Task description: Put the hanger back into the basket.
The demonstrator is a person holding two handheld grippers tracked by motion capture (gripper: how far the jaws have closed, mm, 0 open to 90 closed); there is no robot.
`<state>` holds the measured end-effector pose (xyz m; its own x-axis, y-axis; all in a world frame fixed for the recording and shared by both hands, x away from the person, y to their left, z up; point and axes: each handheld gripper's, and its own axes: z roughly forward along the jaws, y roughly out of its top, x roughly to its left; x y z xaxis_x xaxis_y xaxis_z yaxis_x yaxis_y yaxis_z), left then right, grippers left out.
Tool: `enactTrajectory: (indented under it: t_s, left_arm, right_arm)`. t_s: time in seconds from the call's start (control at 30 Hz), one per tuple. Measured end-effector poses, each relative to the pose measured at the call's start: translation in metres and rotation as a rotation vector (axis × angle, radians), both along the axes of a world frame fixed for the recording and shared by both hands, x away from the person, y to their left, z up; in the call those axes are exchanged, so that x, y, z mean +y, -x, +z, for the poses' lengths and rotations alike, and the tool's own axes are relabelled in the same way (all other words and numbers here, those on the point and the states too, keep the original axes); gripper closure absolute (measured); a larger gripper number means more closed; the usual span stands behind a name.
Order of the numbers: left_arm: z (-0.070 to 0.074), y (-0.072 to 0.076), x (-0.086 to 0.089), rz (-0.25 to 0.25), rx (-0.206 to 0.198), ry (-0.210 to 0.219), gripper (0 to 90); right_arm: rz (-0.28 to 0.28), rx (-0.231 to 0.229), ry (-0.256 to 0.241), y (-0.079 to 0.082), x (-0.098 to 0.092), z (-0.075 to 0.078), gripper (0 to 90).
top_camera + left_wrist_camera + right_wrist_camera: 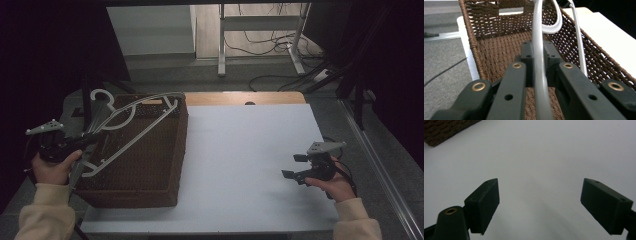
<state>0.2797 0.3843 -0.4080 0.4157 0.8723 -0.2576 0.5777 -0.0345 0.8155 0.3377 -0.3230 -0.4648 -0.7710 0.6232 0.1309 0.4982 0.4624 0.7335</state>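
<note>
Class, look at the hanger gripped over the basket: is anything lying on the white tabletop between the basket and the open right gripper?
Nothing visible. The white tabletop is bare from the basket to the right gripper, whose jaws stand apart. The left gripper holds the hanger.

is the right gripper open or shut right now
Open. The right gripper has its jaws spread wide apart over the bare white table, nothing between them.

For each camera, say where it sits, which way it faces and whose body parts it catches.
High view: above the person's side, looking forward and down at the white table; forearms, hands, both grippers.
Left gripper view: on the left gripper, jaws shut on a hanger over the wicker basket.
Right gripper view: on the right gripper, open.
Shared: basket, table.
</note>
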Motion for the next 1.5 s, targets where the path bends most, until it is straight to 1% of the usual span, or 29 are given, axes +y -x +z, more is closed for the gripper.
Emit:
enactTrajectory:
  t_s: [0.17,0.43,0.57,0.7,1.0,1.07,1.17,1.27,1.4,1.5]
  left_arm:
    - [-0.005,-0.004,0.004,0.022,0.007,0.011,81.9]
    - [-0.012,-0.003,0.011,0.050,0.014,0.020,81.9]
    - [-0.015,-0.004,0.013,0.068,0.020,0.014,81.9]
    - [-0.019,-0.007,0.012,0.065,0.033,0.008,81.9]
    - [-0.023,-0.017,0.003,0.058,0.044,-0.006,81.9]
    - [-0.025,-0.019,0.004,0.061,0.049,-0.002,81.9]
    - [-0.028,-0.020,0.002,0.061,0.060,-0.015,81.9]
    - [-0.030,-0.021,0.002,0.062,0.064,-0.015,81.9]
    - [-0.030,-0.022,0.002,0.061,0.064,-0.020,81.8]
    - [-0.031,-0.023,0.000,0.059,0.072,-0.031,81.8]
  right_arm:
    - [0.001,0.001,0.000,0.000,0.000,0.000,15.7]
    - [0.000,0.000,0.006,0.000,0.000,-0.001,15.7]
    - [-0.002,0.001,0.007,0.000,0.000,-0.001,15.8]
    - [0.001,0.004,0.008,-0.001,0.001,-0.002,15.7]
    - [0.002,0.003,0.008,-0.001,0.001,-0.002,15.8]
    - [0.003,0.004,0.010,-0.001,0.000,-0.001,15.7]
    - [0.001,0.006,0.011,-0.001,0.000,-0.002,15.7]
    - [0.003,0.006,0.011,-0.001,0.001,-0.002,15.8]
    - [0.001,0.009,0.012,-0.001,0.001,-0.002,15.8]
    - [0.003,0.009,0.012,-0.001,0.002,-0.003,15.8]
